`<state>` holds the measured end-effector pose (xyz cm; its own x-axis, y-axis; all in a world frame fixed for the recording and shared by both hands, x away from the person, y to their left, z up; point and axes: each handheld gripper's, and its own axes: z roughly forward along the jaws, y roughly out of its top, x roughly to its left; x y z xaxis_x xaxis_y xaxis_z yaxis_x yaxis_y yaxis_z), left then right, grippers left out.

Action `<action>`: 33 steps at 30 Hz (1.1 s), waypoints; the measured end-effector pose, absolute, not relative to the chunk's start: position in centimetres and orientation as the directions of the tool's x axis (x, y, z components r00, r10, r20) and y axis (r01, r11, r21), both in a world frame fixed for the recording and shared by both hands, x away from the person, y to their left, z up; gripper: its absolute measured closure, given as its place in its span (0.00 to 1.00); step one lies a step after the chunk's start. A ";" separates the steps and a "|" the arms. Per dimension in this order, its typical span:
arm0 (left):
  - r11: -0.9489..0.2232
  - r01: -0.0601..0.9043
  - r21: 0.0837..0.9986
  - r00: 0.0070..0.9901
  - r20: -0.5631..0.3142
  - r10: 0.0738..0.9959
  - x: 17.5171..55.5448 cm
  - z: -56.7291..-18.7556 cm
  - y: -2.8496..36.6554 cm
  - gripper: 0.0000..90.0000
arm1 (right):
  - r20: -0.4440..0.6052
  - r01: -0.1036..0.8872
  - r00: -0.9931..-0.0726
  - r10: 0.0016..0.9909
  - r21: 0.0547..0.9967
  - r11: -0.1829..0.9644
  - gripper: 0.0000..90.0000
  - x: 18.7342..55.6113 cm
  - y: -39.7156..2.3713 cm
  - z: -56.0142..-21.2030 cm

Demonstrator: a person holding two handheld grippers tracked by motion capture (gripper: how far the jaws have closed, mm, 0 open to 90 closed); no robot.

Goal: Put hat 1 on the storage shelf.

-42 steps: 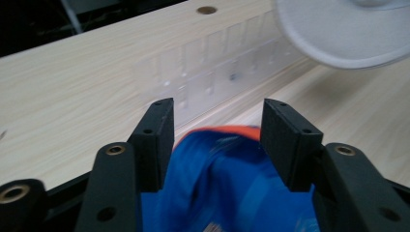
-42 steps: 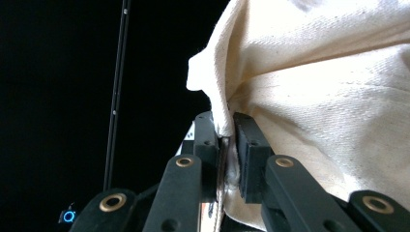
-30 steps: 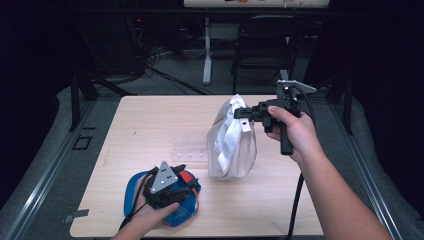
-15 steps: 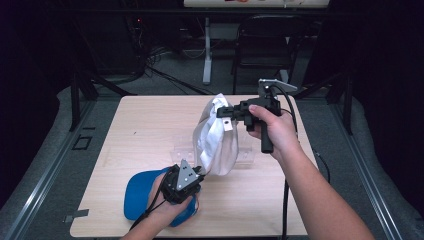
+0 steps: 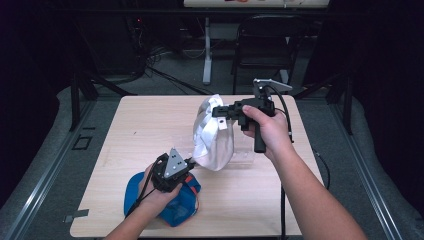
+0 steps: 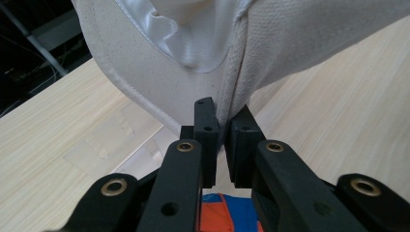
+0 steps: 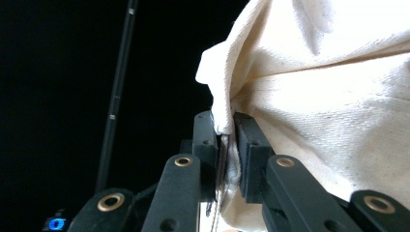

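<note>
Your right gripper [image 5: 218, 111] pinches the cream canvas bag [image 5: 214, 142] aloft; your left gripper [image 5: 190, 162], jaws just closed, clamps its lower seam.

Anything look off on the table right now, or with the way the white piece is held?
Nothing stands out. The cream-white fabric cap hangs intact between the right gripper, clamped on its upper edge, and the left gripper, whose jaws have just closed on its lower edge. The blue and orange fabric cap lies flat on the wooden table.
</note>
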<state>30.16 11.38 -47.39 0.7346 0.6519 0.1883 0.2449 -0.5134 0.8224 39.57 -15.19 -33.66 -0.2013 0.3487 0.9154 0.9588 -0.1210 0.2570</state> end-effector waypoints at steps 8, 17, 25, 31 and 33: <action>-0.408 0.314 0.857 0.742 0.046 0.668 33.2 -47.5 12.5 0.94 | 0.898 0.951 -0.210 0.386 0.279 -0.134 0.90 40.7 -13.9 -34.2; -0.335 0.370 0.867 0.725 -0.044 0.688 34.9 -47.8 13.2 0.94 | 0.887 0.949 -0.213 0.410 0.288 -0.129 0.90 41.7 -12.3 -34.8; -0.345 0.375 0.860 0.708 -0.026 0.706 35.0 -48.1 13.2 0.94 | 0.880 0.950 -0.216 0.423 0.289 -0.115 0.90 42.0 -11.5 -35.2; -0.343 0.379 0.859 0.702 -0.026 0.712 34.9 -48.5 14.0 0.94 | 0.884 0.954 -0.212 0.417 0.279 -0.106 0.90 42.2 -11.1 -35.6; -0.347 0.381 0.857 0.703 -0.025 0.711 34.9 -48.7 14.1 0.94 | 0.882 0.955 -0.210 0.423 0.277 -0.103 0.90 42.2 -11.0 -35.8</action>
<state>34.94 14.08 -48.66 0.7031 0.7107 -0.0251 0.3811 -0.3467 0.8571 42.20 -10.99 -35.76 -0.2101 0.4228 0.8816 0.9554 -0.1028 0.2770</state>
